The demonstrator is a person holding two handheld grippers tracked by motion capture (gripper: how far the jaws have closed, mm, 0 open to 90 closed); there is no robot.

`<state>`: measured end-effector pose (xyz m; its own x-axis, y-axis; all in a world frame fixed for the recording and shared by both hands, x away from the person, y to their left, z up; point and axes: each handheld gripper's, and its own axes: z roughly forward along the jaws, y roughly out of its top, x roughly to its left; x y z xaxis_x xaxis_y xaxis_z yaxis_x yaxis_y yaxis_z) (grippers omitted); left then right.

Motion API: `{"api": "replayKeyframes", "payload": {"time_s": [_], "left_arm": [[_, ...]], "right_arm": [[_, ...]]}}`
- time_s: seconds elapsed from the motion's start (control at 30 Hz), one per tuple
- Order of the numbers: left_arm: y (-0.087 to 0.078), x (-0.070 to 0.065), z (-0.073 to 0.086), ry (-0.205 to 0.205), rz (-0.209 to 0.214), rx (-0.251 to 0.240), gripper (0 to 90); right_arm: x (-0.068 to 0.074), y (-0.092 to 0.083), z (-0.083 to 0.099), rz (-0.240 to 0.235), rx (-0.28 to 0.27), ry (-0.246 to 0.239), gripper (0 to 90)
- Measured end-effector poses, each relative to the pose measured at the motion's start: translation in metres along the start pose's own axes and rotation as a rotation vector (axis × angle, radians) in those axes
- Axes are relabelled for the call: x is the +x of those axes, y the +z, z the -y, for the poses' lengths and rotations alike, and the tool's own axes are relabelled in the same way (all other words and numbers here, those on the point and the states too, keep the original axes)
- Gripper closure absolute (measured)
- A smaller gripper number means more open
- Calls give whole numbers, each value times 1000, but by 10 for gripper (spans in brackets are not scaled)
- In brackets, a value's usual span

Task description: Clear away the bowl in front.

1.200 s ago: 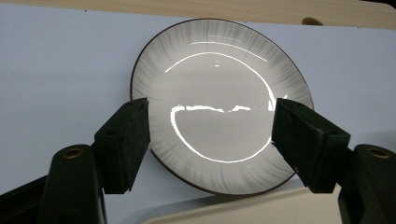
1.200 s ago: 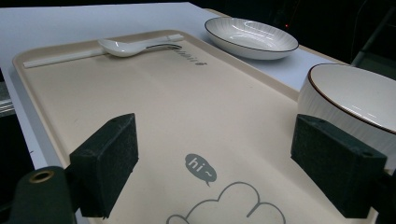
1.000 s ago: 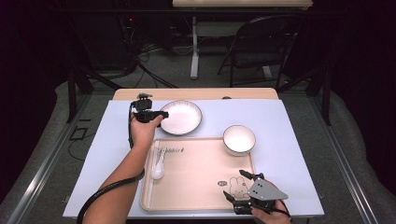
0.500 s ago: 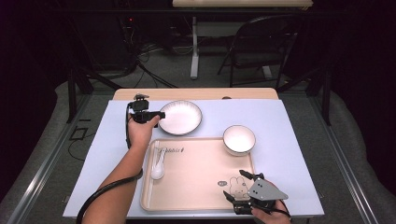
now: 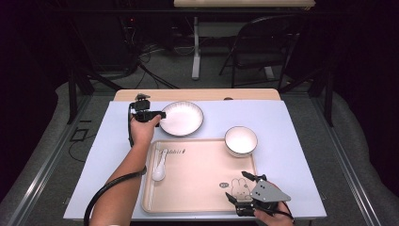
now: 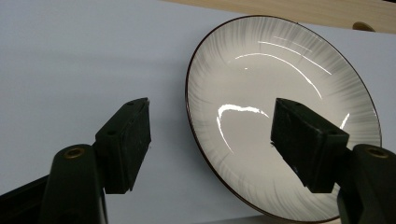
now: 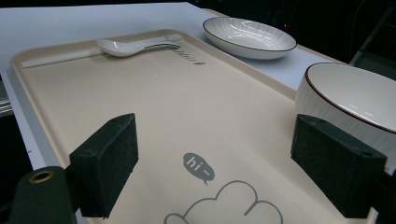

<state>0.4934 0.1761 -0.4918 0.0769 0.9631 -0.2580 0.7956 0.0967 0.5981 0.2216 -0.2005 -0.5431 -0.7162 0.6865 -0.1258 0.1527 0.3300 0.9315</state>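
A white plate with a dark rim (image 5: 181, 118) lies at the back of the blue table mat. My left gripper (image 5: 157, 114) is at its left edge and stands open. In the left gripper view the plate (image 6: 285, 84) has its left rim between the jaws of this gripper (image 6: 210, 112), one jaw over the mat and the other over the plate. My right gripper (image 5: 236, 185) is open low over the near right corner of the beige tray (image 5: 202, 160). In its own view this gripper (image 7: 212, 135) holds nothing above the tray (image 7: 140, 93).
A white bowl (image 5: 241, 140) sits just off the tray's far right corner, close to the right jaw (image 7: 350, 93). A white spoon (image 5: 159, 169) and a pale stick (image 5: 149, 190) lie along the tray's left side. The table's wooden edge (image 5: 197, 94) runs behind the plate.
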Motion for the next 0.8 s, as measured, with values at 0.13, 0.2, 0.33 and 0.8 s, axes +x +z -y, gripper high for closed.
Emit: {"api": "replayKeyframes", "payload": {"time_s": [0.13, 0.2, 0.33, 0.8], "left_arm": [[11, 0, 1, 4, -5, 10, 290], [15, 0, 2, 2, -4, 15, 290], [21, 0, 3, -6, -4, 19, 290], [42, 0, 9, -17, 0, 53, 313]], "right_arm": [[0, 0, 0, 1, 0, 3, 142], [0, 0, 0, 0, 1, 5, 143], [0, 0, 0, 0, 0, 3, 143], [0, 0, 0, -1, 2, 4, 142]]}}
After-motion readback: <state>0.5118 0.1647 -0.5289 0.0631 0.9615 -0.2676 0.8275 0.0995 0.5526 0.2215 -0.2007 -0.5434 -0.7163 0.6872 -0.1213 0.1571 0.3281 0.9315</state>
